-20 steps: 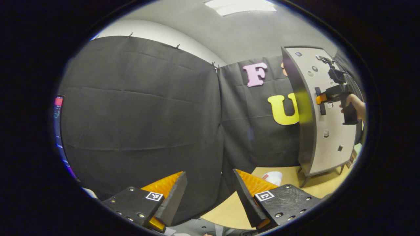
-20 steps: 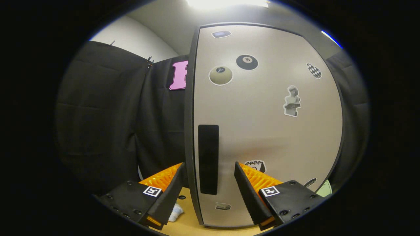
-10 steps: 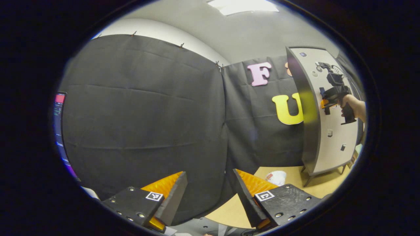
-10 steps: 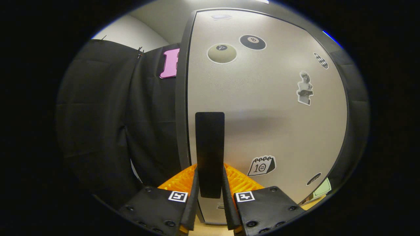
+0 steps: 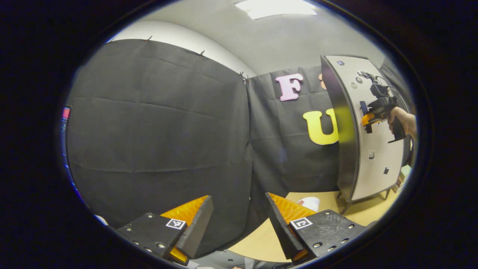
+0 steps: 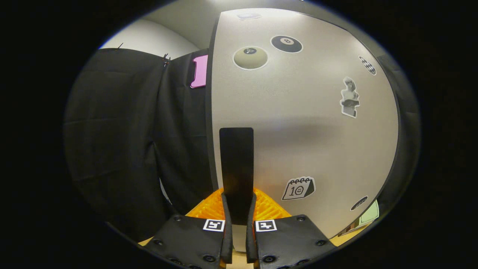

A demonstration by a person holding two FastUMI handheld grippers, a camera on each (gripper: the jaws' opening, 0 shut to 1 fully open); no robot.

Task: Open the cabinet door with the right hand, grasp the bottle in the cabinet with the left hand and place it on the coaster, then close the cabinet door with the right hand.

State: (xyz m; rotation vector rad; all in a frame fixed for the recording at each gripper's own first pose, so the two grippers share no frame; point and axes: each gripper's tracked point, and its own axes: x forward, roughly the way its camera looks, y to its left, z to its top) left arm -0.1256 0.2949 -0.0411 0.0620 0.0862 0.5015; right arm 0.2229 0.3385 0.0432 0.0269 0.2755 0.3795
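While the right gripper (image 6: 238, 209) sits clamped on the tall black rectangular door handle (image 6: 236, 164), both fingers pressing its lower end from either side, the pale grey sticker-covered cabinet door (image 6: 306, 123) looks shut or barely cracked, hard to tell which. Left gripper (image 5: 239, 220) hangs well apart from the cabinet with its jaws wide apart and nothing between them, facing the black cloth wall (image 5: 157, 127). Left gripper view also catches the right gripper at the handle with a hand (image 5: 401, 121) behind it. Bottle is presumably behind the door, hidden; coaster can't be made out, only a white crumpled thing (image 5: 310, 203) on the tan wooden tabletop (image 5: 269, 239). Risks: the grip is low on the handle, so a pull off the hinge arc could let the fingers slip off the smooth handle end. A hard yank may tip or drag the light cabinet on its thin legs (image 5: 345, 207). The door probably swings toward the left gripper's side, so reaching early could hit the door edge.
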